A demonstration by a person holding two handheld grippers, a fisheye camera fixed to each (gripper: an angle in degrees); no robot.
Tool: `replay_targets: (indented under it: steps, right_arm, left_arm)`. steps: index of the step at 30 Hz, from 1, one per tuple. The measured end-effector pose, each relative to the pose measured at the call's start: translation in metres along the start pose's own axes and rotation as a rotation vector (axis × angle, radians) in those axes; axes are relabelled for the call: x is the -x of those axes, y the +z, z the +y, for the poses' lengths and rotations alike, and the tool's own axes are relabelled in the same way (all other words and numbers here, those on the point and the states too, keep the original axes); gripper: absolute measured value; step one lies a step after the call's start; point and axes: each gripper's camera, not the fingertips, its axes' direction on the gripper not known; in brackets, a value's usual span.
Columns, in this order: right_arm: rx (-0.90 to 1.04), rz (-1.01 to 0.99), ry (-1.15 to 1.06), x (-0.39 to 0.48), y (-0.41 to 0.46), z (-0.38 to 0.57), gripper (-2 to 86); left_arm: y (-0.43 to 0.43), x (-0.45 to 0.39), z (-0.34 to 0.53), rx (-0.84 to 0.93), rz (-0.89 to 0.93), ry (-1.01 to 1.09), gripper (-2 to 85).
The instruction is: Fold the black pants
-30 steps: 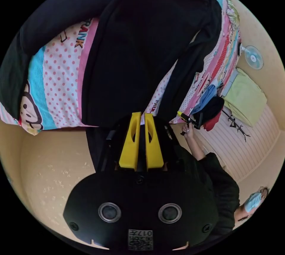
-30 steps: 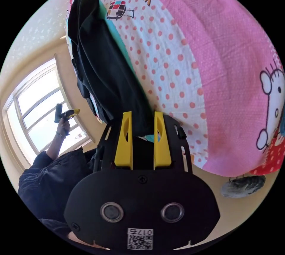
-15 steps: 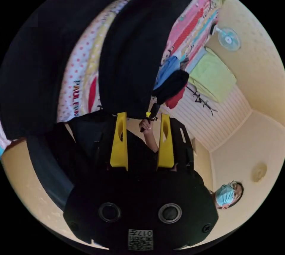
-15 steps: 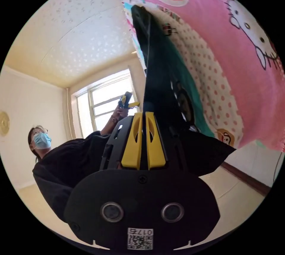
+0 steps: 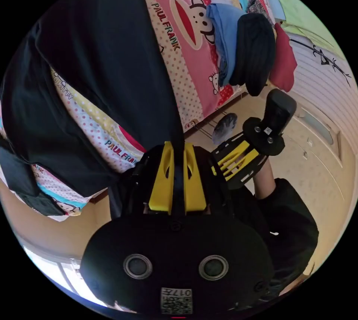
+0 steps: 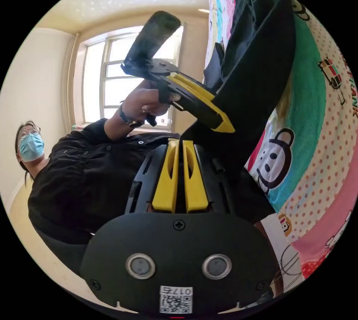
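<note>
Since a moment ago the two grippers are meeting, left gripper [image 5: 175, 145] and right gripper [image 6: 179, 144] both clamping the black pants [image 5: 100, 74] stretching toward upper left over the bed [image 5: 194, 51]; next, probably laying the fold flat.

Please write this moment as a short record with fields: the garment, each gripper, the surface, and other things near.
garment: black pants, spread over the bed, one end held up at the grippers
left gripper: jaws closed on the pants' fabric
right gripper: jaws closed on the pants' fabric, close beside the left one
surface: bed with cartoon-print sheet
nearby: pile of blue, black and red clothes on the bed
person: black sleeve
</note>
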Motion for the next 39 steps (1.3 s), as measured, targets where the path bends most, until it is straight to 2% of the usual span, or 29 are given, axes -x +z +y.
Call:
replay_targets:
  steps: [4,6,8,10,11,17,20,22,24,26,27,28,30,33,35,39]
  right_arm:
    - [0.082,-0.052,0.122,-0.016,0.000,0.004,1.5]
    - [0.060,-0.055,0.190,-0.023,-0.017,0.000,1.4]
    - [0.042,0.032,0.255,-0.024,-0.039,-0.014,1.5]
    - [0.086,0.238,0.342,-0.024,-0.070,-0.057,2.4]
    - [0.085,0.275,0.357,-0.024,-0.080,-0.071,2.8]
    - [-0.293,0.242,0.374,-0.026,-0.173,-0.240,10.6]
    - [-0.329,0.427,0.460,-0.040,-0.183,-0.325,16.3]
    - [-0.311,0.626,0.509,-0.051,-0.177,-0.376,17.2]
    - [-0.317,0.733,0.527,-0.060,-0.170,-0.400,15.5]
    - [-0.345,0.730,0.524,-0.072,-0.164,-0.414,10.3]
    - [-0.368,0.702,0.487,-0.075,-0.160,-0.420,4.7]
    - [-0.410,0.742,0.397,-0.064,-0.155,-0.425,3.9]
    - [-0.455,0.902,0.363,-0.044,-0.139,-0.438,3.0]
    - [-0.391,0.852,0.255,-0.027,-0.101,-0.481,2.4]
    - [-0.375,0.826,0.197,-0.010,-0.074,-0.509,2.1]
    - [-0.281,0.802,0.096,0.007,0.010,-0.571,1.9]
  left_arm:
    - [-0.004,0.037,0.033,-0.074,0.199,-0.040,-0.1]
    - [-0.010,0.065,0.054,-0.152,0.402,-0.076,-0.5]
    - [-0.016,0.083,0.068,-0.198,0.499,-0.105,-0.6]
    - [-0.024,0.097,0.082,-0.244,0.539,-0.126,-0.6]
    - [-0.030,0.104,0.091,-0.273,0.555,-0.134,-0.7]
    - [-0.053,0.127,0.126,-0.413,0.710,-0.109,-0.7]
    - [-0.063,0.137,0.144,-0.475,0.748,-0.141,-0.7]
    - [-0.069,0.143,0.152,-0.506,0.784,-0.157,-0.7]
    - [-0.075,0.151,0.162,-0.536,0.836,-0.173,-0.7]
    - [-0.079,0.158,0.169,-0.555,0.890,-0.184,-0.8]
    - [-0.081,0.164,0.174,-0.573,0.937,-0.188,-0.8]
    - [-0.082,0.167,0.176,-0.582,0.963,-0.191,-0.8]
    - [-0.079,0.183,0.189,-0.630,1.163,-0.202,-0.8]
    - [-0.073,0.209,0.216,-0.757,1.474,-0.200,-0.8]
    - [-0.075,0.227,0.240,-0.849,1.554,-0.226,-0.7]
    - [-0.078,0.277,0.296,-0.973,1.593,-0.328,-0.7]
